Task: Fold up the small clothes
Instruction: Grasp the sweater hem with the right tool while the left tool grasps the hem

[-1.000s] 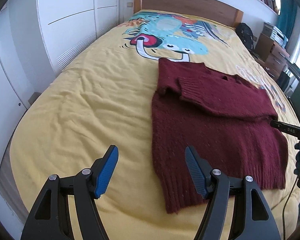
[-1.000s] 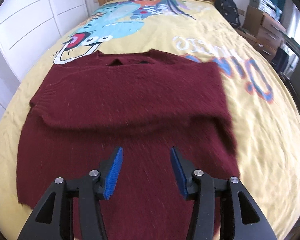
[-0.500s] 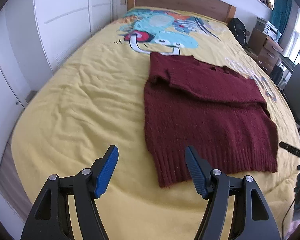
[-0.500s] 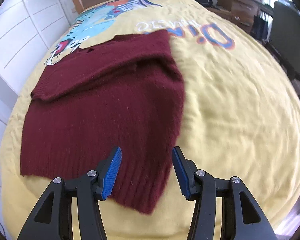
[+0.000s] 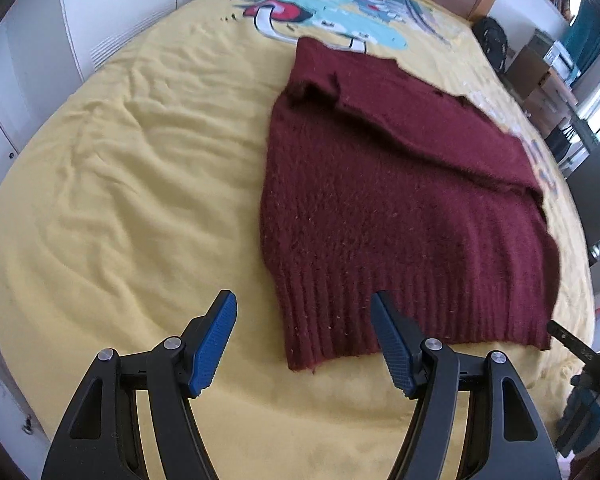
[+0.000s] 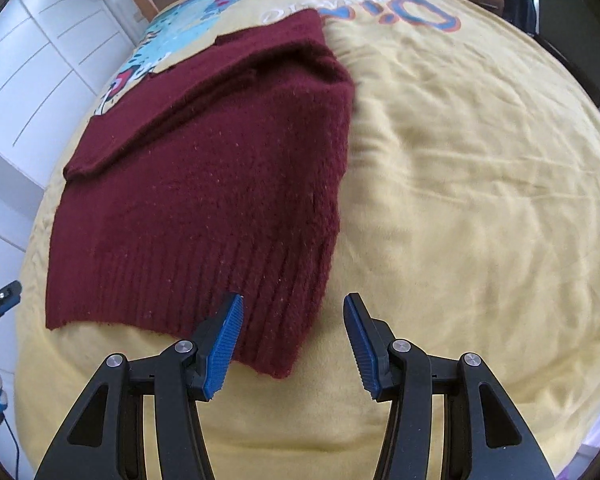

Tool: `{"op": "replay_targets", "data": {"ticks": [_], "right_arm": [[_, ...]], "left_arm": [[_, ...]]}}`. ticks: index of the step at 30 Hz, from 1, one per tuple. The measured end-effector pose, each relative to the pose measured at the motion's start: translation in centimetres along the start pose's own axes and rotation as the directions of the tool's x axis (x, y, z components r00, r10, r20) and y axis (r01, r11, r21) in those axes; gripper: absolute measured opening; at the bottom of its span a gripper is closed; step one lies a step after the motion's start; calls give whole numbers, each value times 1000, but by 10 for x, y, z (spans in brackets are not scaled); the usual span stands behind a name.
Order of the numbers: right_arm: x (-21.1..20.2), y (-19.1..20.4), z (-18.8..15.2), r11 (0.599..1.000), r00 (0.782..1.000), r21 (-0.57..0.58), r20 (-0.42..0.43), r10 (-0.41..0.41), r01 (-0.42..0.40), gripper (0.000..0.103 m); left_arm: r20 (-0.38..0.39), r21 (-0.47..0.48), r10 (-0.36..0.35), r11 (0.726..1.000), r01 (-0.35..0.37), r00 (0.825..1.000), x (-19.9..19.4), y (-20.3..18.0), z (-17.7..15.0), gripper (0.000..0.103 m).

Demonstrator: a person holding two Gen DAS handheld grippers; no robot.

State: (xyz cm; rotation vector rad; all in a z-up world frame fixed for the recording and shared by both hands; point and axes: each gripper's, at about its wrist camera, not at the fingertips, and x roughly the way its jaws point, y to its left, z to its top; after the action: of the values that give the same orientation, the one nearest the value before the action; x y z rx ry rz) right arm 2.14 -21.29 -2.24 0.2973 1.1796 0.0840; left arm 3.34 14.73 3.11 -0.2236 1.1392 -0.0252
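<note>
Left wrist view: I kept my left gripper [image 5: 302, 336] open and empty over the maroon sweater's [image 5: 400, 216] lower-left hem corner; my right gripper [image 6: 293, 344] gaped empty over its lower-right corner.

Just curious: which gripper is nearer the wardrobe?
Left. The left gripper hangs over the sweater's corner on the wardrobe side; the right gripper is over the opposite corner.

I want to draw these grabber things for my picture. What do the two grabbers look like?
Both look alike. The left gripper has two black plastic arms with triangle-shaped holes and round silver bolts, ending in bright blue ridged pads. The right gripper is the same: black arms, silver bolts, blue ribbed pads. No sleeves or cables on them show in their own views.
</note>
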Motion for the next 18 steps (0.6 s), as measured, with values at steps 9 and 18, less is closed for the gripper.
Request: {"op": "replay_targets", "data": {"ticks": [9,18], "right_arm": [[18,10,3,999,998,-41,-58,9,-11,54],[23,12,7,998,996,-36,-79,39,-42,38]], "left_arm": [[-95,-32,1,999,-4,995,51,4,-4,64],[-123,-84,-92,993,82,988,72,16,-10,61]]}}
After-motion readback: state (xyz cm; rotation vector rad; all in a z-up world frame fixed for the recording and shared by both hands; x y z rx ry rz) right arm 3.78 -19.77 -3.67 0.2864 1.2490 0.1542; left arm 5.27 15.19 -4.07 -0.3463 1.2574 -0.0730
